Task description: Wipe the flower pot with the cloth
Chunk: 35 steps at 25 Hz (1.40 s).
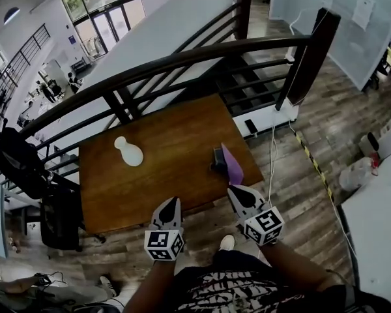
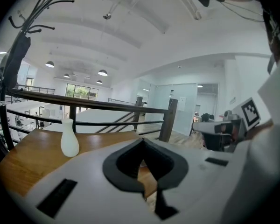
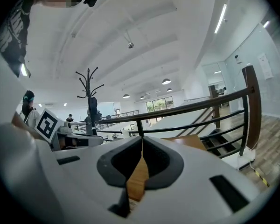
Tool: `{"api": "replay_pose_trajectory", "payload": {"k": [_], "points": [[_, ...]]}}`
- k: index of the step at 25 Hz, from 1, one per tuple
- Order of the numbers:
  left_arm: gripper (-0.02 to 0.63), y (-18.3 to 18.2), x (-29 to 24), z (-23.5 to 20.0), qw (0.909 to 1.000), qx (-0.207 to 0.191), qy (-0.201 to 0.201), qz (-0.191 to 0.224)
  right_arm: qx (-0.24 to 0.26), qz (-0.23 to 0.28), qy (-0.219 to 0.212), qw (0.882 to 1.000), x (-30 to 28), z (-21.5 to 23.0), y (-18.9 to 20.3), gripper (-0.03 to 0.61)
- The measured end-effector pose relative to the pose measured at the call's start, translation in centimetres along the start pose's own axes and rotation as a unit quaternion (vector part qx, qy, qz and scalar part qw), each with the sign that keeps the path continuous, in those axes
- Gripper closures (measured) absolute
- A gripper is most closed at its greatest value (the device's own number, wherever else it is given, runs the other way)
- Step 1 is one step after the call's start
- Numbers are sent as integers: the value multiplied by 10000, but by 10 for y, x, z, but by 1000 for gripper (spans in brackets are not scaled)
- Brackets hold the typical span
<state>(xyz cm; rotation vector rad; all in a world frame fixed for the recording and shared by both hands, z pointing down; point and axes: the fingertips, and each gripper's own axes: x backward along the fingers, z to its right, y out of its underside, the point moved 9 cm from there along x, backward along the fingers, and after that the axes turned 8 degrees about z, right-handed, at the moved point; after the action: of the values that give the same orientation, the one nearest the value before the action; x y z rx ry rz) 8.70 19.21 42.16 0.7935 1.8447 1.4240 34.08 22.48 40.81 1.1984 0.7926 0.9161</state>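
The flower pot is a small white vase (image 1: 128, 152) standing on the left half of a brown wooden table (image 1: 176, 175); in the left gripper view the vase (image 2: 69, 138) is ahead and to the left. A purple cloth (image 1: 232, 164) lies by the table's right edge against a small dark object (image 1: 217, 159). My left gripper (image 1: 174, 201) hangs at the table's near edge, jaws shut and empty (image 2: 143, 140). My right gripper (image 1: 235, 189) is at the near right corner, just short of the cloth, shut on nothing (image 3: 142, 138).
A dark curved railing (image 1: 182, 64) runs behind the table, with a staircase (image 1: 247, 83) beyond. A coat stand with a black bag (image 1: 16, 162) is at the left. A cable (image 1: 272, 155) and striped tape (image 1: 313, 162) lie on the floor to the right, by a white counter (image 1: 378, 220).
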Motion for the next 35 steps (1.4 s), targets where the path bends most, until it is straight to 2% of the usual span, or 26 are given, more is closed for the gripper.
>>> {"api": "replay_pose_trajectory", "payload": {"k": [5, 12, 27, 35], "points": [[615, 3, -38, -10, 9998, -67, -167, -40, -114, -139, -93, 9998, -29, 35, 9, 578], [615, 9, -60, -39, 9995, -9, -289, -130, -111, -448, -140, 9988, -64, 48, 29, 578], [615, 20, -119, -95, 9981, 170, 358, -478, 3, -923, 521, 9944, -110, 55, 48, 578], [615, 62, -137, -127, 9944, 190, 564, -879, 74, -1361, 781, 9876, -131, 68, 89, 577]]}}
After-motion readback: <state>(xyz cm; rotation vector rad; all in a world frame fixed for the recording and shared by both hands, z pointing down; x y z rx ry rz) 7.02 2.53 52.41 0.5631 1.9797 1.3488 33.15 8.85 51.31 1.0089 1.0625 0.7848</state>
